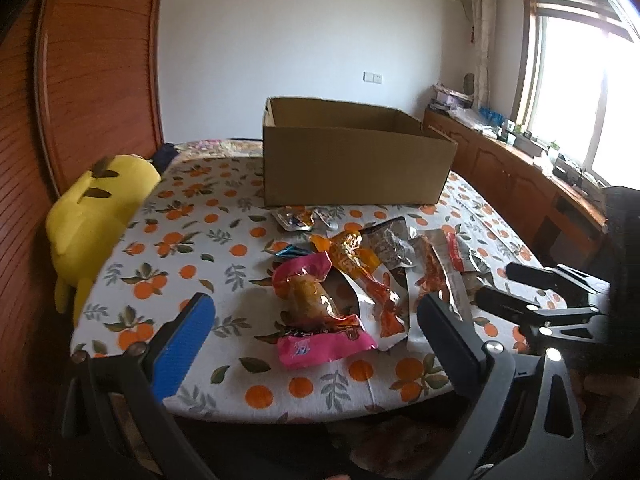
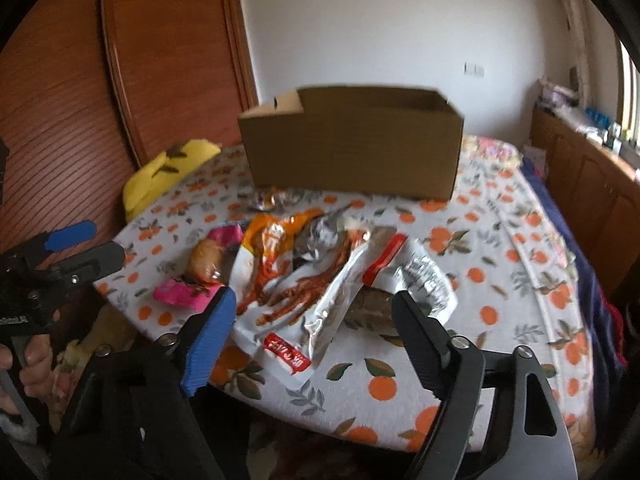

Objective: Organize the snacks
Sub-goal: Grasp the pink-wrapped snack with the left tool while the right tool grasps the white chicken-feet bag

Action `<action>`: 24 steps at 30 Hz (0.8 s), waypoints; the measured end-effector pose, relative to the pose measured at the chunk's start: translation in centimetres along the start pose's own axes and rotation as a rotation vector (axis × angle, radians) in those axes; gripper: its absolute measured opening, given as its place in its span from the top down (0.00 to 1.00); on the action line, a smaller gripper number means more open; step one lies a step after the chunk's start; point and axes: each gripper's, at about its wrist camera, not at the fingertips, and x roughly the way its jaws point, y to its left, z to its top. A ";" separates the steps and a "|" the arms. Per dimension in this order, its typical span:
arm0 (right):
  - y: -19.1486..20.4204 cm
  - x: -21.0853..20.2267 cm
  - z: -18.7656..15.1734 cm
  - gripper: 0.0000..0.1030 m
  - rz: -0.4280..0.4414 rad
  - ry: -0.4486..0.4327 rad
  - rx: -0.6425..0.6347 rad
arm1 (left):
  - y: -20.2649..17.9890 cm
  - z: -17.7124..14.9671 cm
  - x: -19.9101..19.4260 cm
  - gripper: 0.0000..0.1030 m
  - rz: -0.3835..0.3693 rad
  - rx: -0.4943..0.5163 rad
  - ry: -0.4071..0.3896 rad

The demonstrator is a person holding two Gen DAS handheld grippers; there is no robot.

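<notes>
A pile of snack packets lies on the orange-print table (image 1: 180, 248). A pink packet (image 1: 316, 320) is nearest my left gripper (image 1: 316, 312), which is open and empty just in front of it. An orange packet (image 1: 352, 260) and silver packets (image 1: 440, 276) lie behind. In the right wrist view a large silver-and-red packet (image 2: 316, 308) lies between the fingers of my open, empty right gripper (image 2: 316, 312), with the pink packet (image 2: 200, 280) to its left. An open cardboard box (image 1: 352, 164) stands behind the pile; it also shows in the right wrist view (image 2: 352, 148).
A yellow plush toy (image 1: 96, 216) lies at the table's left edge against a wooden wardrobe (image 1: 80, 80). Wooden cabinets (image 1: 520, 176) with clutter run along the right wall under a window. Small packets (image 1: 300, 216) lie just in front of the box.
</notes>
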 end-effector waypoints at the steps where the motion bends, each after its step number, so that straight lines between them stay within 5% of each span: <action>1: -0.3 0.7 0.0 0.26 0.011 0.019 0.008 | 0.0 0.1 0.5 0.02 0.002 0.002 0.006; 10: -1.8 4.9 -0.3 0.40 0.101 0.123 0.065 | 1.4 0.4 4.3 0.03 -0.020 -0.022 0.063; 24: -1.6 8.8 0.9 0.37 0.070 0.177 0.028 | 2.6 -0.1 9.1 0.12 -0.065 -0.049 0.142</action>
